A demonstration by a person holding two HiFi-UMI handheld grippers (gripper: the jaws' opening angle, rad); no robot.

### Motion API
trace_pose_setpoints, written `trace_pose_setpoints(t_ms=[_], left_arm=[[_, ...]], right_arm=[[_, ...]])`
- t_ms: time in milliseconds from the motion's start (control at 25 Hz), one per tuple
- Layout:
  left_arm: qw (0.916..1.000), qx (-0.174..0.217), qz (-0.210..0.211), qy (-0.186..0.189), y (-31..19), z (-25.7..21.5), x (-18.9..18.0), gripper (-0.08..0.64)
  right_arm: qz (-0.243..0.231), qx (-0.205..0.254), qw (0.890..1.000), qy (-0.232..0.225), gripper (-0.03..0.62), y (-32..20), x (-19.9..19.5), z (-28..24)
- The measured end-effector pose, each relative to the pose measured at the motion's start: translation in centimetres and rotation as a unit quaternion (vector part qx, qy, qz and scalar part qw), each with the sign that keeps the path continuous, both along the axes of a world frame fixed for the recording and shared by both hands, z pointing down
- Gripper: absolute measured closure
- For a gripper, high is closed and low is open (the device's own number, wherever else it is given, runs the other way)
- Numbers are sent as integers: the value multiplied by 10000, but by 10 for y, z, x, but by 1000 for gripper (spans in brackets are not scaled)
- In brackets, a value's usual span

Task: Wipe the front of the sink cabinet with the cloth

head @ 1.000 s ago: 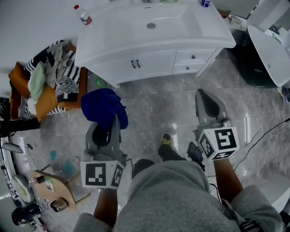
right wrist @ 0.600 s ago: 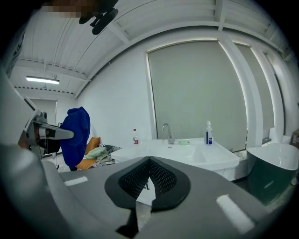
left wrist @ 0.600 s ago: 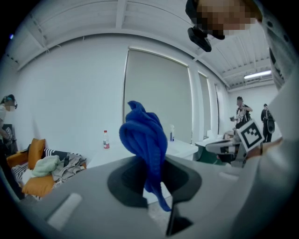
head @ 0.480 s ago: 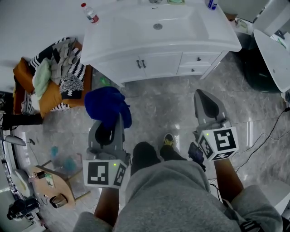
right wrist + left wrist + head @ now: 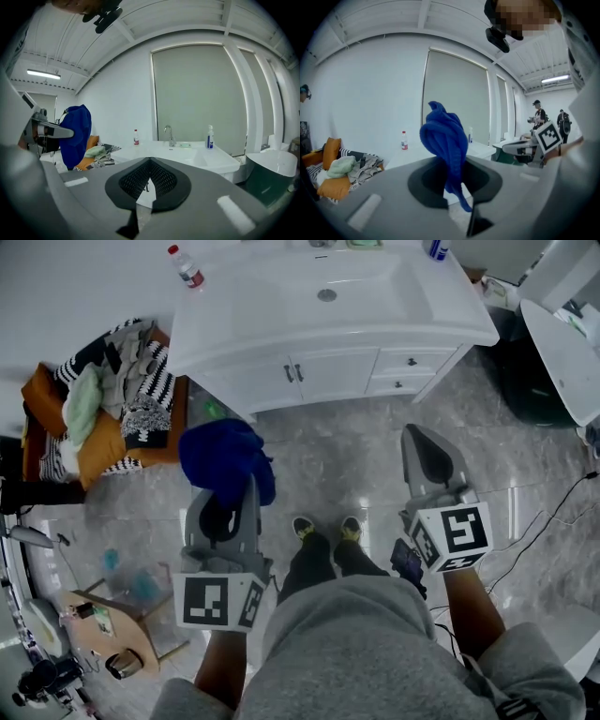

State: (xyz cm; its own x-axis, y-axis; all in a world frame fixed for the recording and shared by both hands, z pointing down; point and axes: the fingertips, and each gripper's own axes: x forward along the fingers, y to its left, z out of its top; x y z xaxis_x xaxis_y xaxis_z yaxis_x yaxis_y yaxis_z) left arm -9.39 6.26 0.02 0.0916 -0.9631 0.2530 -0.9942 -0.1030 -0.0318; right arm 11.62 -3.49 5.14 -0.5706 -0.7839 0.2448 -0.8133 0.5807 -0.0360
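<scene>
The crumpled, deep-blue cloth (image 5: 225,460) stood bunched in thick folds. Most of it rose above the fingers of the left gripper (image 5: 246,491), and a thin tail hung below them. Those fingers were closed on its lower part. The white sink cabinet (image 5: 328,371), with two doors and two drawers, lay well ahead of both pairs of fingers, and the cloth was clear of its front. The right gripper (image 5: 424,437) was held beside the left, pointing toward the cabinet, its fingers pressed together with nothing between them. Both forearms reached forward on either side of the person's grey-clad legs (image 5: 375,634), over the grey marble floor (image 5: 337,456).
</scene>
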Motion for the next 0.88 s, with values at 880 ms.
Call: trace_pose_setpoints(t_ms=[880], left_arm=[[9991,4,-67,412,-11,43,-115,494]], right_arm=[[138,363,9986,361,600,-22,-103,-16]])
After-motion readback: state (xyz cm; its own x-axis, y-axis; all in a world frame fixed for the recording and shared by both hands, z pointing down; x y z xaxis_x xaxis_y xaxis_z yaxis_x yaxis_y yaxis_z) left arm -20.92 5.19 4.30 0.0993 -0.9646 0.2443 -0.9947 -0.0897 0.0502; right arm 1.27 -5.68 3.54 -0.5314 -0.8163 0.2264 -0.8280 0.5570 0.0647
